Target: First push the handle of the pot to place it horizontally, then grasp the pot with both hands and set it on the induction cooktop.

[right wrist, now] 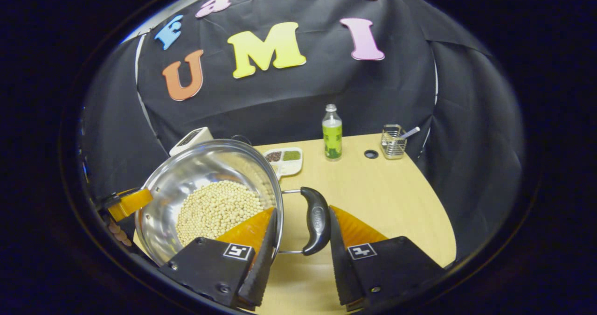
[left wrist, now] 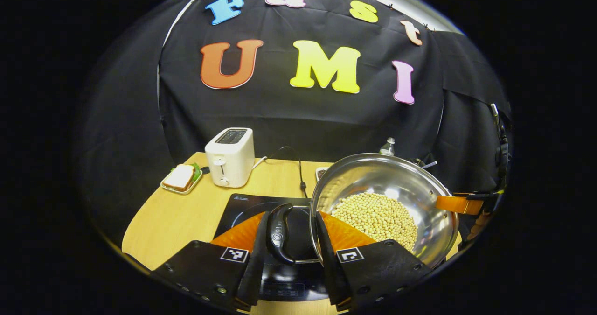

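- Over the cooktop end of the wooden table (left wrist: 163, 217), the left gripper (left wrist: 289, 259) has its fingers either side of the pot's black left handle (left wrist: 280, 233); small gaps show, so a full clamp can't be confirmed.
- Right gripper (right wrist: 298, 259) brackets the other black handle (right wrist: 316, 219): one finger at the pot rim, the other just beside the handle's outer face. Jaws part-open around it; firm pinch not certain either.
- Steel pot (left wrist: 387, 198) looks lifted and tilted, its left edge over the black induction cooktop (left wrist: 252, 207), most of it off to the right.
- Judgement: carry step, placement not done. Tighten both grips, level the two handles together, shift toward the cooktop centre, lower slowly.
- Risk: tilt could spill the contents.
- Pot holds a heap of pale round beans (right wrist: 217, 210), well below the rim.
- Divided white tray (right wrist: 284, 158) holds dark and green grains.
- Wire basket (right wrist: 392, 142) holds a utensil; type unclear.
- Green-labelled bottle (right wrist: 332, 133) stands upright, capped.
- Small tray (left wrist: 182, 179) carries a sandwich, beside the toaster (left wrist: 231, 156).
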`<control>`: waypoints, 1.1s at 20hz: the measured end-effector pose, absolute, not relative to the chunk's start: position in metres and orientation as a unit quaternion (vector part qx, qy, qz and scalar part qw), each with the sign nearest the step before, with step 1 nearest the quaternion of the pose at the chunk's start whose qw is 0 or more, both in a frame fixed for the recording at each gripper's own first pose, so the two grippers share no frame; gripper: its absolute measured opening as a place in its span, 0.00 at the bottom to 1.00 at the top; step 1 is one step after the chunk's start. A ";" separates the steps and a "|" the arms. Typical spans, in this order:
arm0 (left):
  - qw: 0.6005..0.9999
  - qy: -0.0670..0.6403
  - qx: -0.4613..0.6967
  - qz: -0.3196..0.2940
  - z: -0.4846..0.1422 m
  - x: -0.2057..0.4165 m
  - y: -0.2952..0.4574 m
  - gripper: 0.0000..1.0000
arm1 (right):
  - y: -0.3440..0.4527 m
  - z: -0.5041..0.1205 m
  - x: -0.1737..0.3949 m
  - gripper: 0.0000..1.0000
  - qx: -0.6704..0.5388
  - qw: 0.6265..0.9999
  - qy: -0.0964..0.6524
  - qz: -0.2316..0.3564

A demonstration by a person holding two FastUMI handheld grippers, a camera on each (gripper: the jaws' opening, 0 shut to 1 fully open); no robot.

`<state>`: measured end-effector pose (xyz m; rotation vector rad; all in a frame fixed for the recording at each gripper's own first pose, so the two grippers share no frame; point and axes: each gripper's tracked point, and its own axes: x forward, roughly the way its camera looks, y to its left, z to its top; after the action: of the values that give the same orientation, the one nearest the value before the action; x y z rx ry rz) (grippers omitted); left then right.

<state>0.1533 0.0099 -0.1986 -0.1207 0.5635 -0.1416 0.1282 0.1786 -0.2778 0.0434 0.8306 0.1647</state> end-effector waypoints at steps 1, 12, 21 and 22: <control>0.956 0.279 -0.062 -0.063 -0.202 0.152 0.021 0.54 | 0.189 -0.282 0.128 0.60 0.020 0.910 0.406 0.086; 0.950 0.303 -0.076 -0.016 -0.236 0.170 0.088 0.54 | 0.269 -0.319 0.146 0.61 0.010 0.901 0.415 0.129; 0.935 0.349 -0.069 -0.006 -0.300 0.221 0.128 0.54 | 0.319 -0.378 0.177 0.59 0.035 0.894 0.434 0.108; 0.930 0.361 -0.073 -0.005 -0.315 0.227 0.132 0.54 | 0.323 -0.389 0.178 0.60 0.031 0.893 0.438 0.104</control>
<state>0.2268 0.1318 -0.3149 -0.1504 0.7395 -0.0104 0.1777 0.3235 -0.3889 0.0647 0.9079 0.2165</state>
